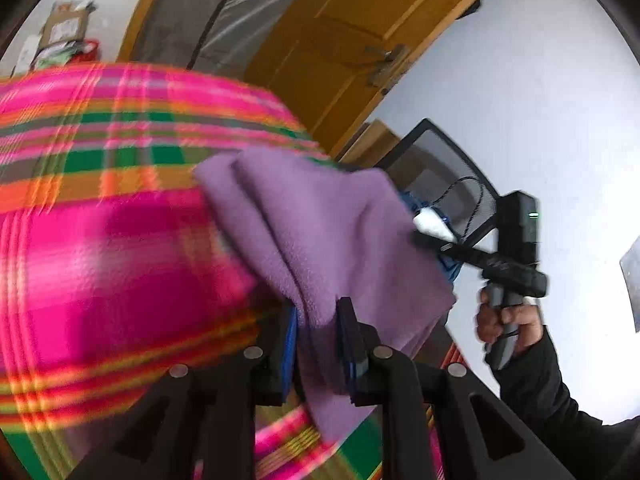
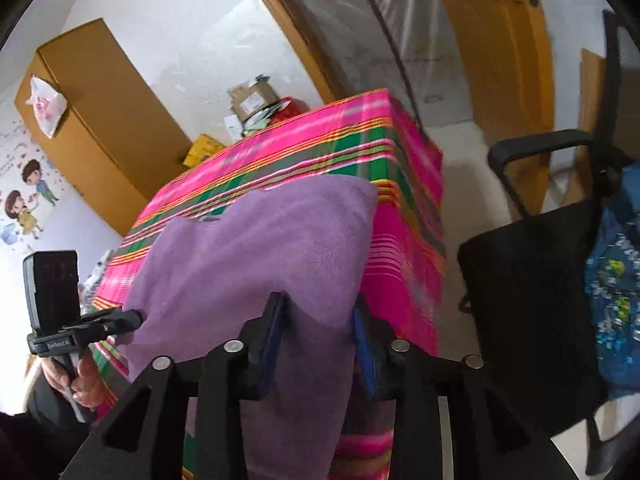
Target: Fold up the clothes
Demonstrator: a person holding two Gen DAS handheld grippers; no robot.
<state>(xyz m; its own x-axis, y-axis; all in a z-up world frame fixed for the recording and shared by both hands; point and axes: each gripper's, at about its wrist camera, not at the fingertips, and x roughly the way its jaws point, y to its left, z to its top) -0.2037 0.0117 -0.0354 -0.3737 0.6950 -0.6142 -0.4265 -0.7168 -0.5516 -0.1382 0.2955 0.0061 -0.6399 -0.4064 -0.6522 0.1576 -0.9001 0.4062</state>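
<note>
A purple fleece cloth (image 1: 320, 220) is stretched between my two grippers over the near corner of a table covered in pink, green and orange plaid (image 1: 100, 240). In the left wrist view the left gripper (image 1: 318, 320) has a bunched fold of the cloth filling the gap between its pads. The right gripper (image 1: 420, 236) meets the cloth's far edge, with a hand below on its handle. In the right wrist view the purple cloth (image 2: 260, 248) drapes over the plaid table (image 2: 352, 128). It runs loosely between the wide-set jaws of the right gripper (image 2: 318, 316). The left gripper (image 2: 138, 316) touches the cloth's left edge.
A black mesh office chair (image 2: 528, 280) stands right of the table with a blue patterned garment (image 2: 616, 280) on it. A tall cardboard box (image 2: 100, 112) and small parcels (image 2: 256, 100) sit behind the table. A wooden door (image 1: 360, 20) is beyond.
</note>
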